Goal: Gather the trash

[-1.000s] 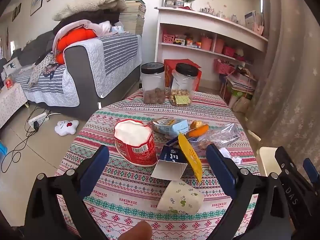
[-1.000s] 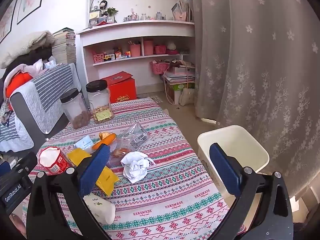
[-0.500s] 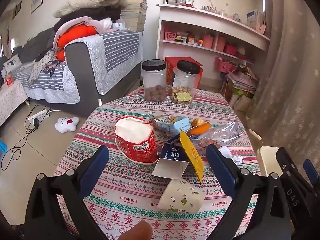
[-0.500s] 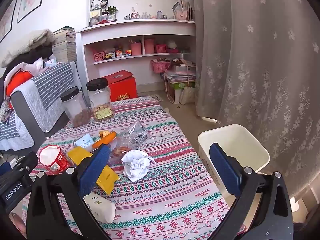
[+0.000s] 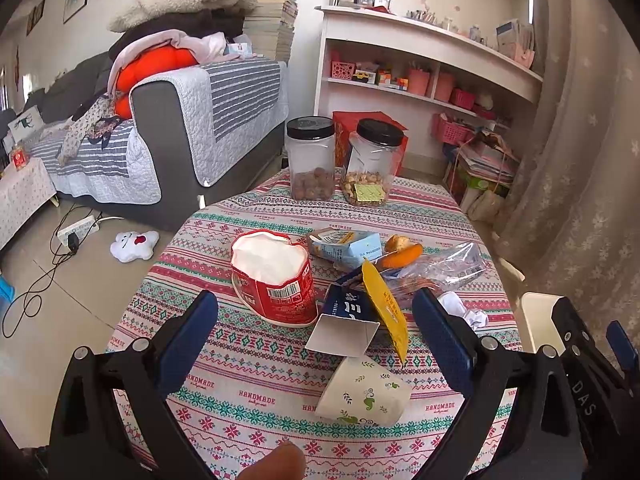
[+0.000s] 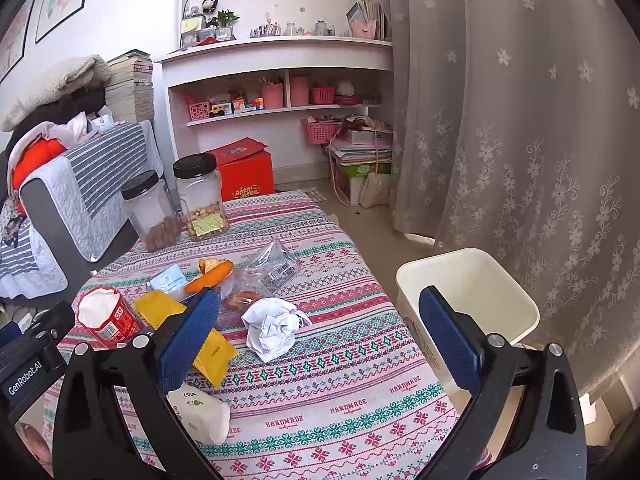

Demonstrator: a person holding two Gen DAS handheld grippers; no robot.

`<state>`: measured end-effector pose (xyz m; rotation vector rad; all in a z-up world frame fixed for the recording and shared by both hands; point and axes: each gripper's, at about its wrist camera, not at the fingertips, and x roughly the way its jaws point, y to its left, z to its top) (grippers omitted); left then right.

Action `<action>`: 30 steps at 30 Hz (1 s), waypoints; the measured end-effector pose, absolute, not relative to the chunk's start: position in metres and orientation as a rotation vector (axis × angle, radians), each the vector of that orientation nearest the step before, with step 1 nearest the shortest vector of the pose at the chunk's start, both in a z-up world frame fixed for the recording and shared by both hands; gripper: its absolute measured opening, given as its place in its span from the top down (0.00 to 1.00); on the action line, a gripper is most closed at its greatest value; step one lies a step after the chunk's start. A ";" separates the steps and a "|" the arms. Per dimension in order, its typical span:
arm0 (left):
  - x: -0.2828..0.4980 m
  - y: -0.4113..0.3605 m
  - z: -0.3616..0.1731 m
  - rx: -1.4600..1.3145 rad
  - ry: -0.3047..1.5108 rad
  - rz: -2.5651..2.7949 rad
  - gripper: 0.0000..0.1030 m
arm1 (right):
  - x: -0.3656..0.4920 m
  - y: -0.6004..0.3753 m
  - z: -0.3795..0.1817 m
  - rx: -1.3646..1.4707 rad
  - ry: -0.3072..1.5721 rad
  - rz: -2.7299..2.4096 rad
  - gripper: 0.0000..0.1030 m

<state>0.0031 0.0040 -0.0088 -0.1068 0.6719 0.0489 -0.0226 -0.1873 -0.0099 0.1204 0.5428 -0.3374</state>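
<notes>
- On the patterned tablecloth (image 5: 256, 380) we see the trash gathered toward the middle and near side of the round table.
- Our left gripper (image 5: 316, 328) hangs above the near edge with its blue pads wide apart, holding nothing.
- Between those pads, further off, the red cup (image 5: 274, 276) lies tilted with its white torn mouth facing up and toward us.
- Just to its right the dark blue carton (image 5: 344, 316) lies with its open end toward us, and the yellow wrapper (image 5: 386, 312) leans against it.
- Nearest to us the paper cup (image 5: 362, 394) lies on its side, printed with small green leaves.
- Behind these we make out the light blue carton (image 5: 346, 246), the orange peel (image 5: 400, 254) and the clear plastic bag (image 5: 444, 270).
- Our right gripper (image 6: 320, 332) is likewise spread open and empty, poised over the table's right part.
- Just beyond its left pad the crumpled white paper (image 6: 274, 328) sits on the cloth.
- Beside the table, on the floor to the right, the cream bin (image 6: 468, 292) stands with its mouth open; we cannot see anything inside it.
- At the far edge two jars (image 5: 310, 158) with black lids stand side by side.
</notes>
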 end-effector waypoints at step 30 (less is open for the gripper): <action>0.003 0.010 -0.013 -0.115 0.682 0.055 0.08 | -0.021 -0.187 -0.013 0.122 0.548 -0.335 0.07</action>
